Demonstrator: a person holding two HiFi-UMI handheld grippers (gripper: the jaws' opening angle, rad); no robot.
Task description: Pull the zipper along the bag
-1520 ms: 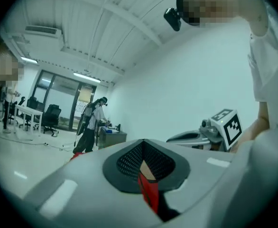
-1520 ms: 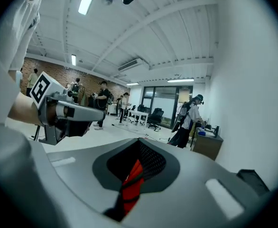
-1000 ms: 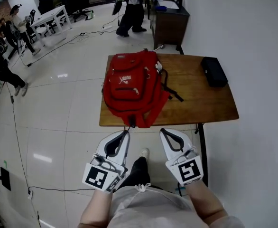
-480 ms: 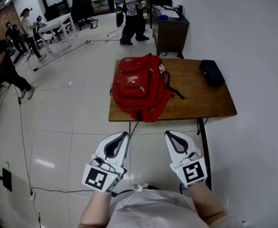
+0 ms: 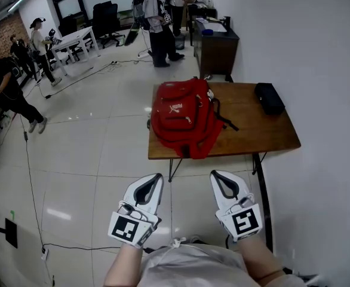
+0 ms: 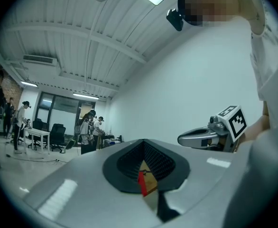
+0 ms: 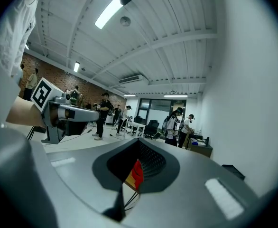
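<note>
A red backpack lies on a wooden table, its lower end hanging over the near edge. Both grippers are held low, well short of the table, above the floor. My left gripper is shut and holds nothing. My right gripper is shut and empty too. In the left gripper view, the shut left gripper shows only a sliver of the red backpack through its opening. Through the shut right gripper, the backpack is likewise only a sliver. The zipper pull is too small to make out.
A black case lies on the table's far right corner. A dark cabinet stands behind the table against the white wall. People stand near the cabinet and at the far left. Cables run over the tiled floor.
The table and backpack have shifted right and slightly lower in the head view. The people at the back have moved. Both grippers stay shut, low and side by side.
</note>
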